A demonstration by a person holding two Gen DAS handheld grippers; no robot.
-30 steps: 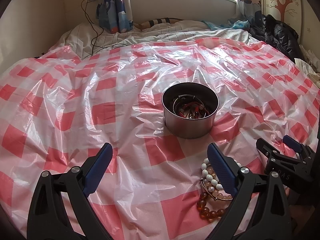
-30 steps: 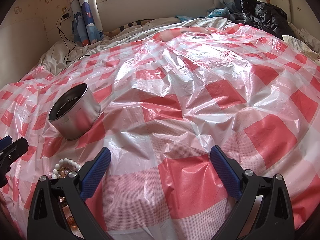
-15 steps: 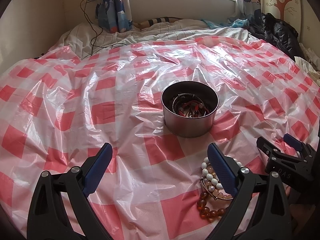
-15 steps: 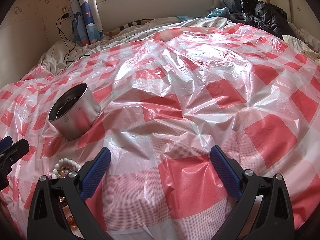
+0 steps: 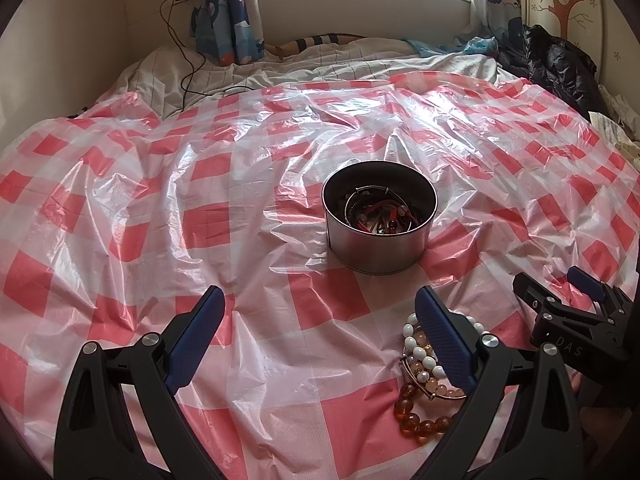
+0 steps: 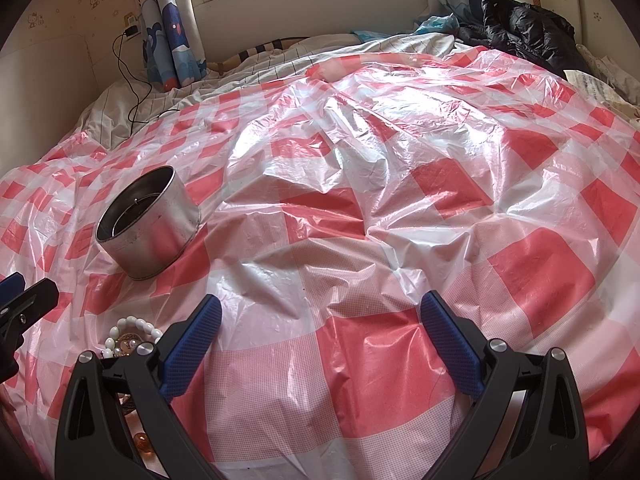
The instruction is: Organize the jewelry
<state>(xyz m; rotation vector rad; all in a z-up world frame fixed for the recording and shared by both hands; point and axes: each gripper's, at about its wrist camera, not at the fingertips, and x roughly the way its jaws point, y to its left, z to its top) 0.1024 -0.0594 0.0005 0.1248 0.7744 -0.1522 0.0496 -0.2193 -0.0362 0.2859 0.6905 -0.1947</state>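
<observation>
A round metal tin (image 5: 379,232) stands on the red-and-white checked plastic sheet (image 5: 160,216), holding red cords and metal bangles (image 5: 380,216). Just in front of it lies a pile of bracelets: white beads (image 5: 420,354), pale pink beads and amber beads (image 5: 416,420). My left gripper (image 5: 320,320) hovers open over the sheet, its right finger above that pile. My right gripper (image 6: 320,316) is open over bare sheet, to the right of the tin (image 6: 148,224) and the white beads (image 6: 132,326). It also shows at the right edge (image 5: 560,292) of the left wrist view.
The sheet covers a bed and is heavily wrinkled. A black jacket (image 5: 556,64) lies at the far right corner. A charger cable (image 5: 188,80) trails over the striped bedding (image 5: 360,60) near the curtain (image 5: 228,12). Papers (image 6: 596,84) lie at the right edge.
The left wrist view has tilted up slightly, so the tin and the bracelets sit a little lower in frame. Both grippers stay open; the jewellery has not moved.
</observation>
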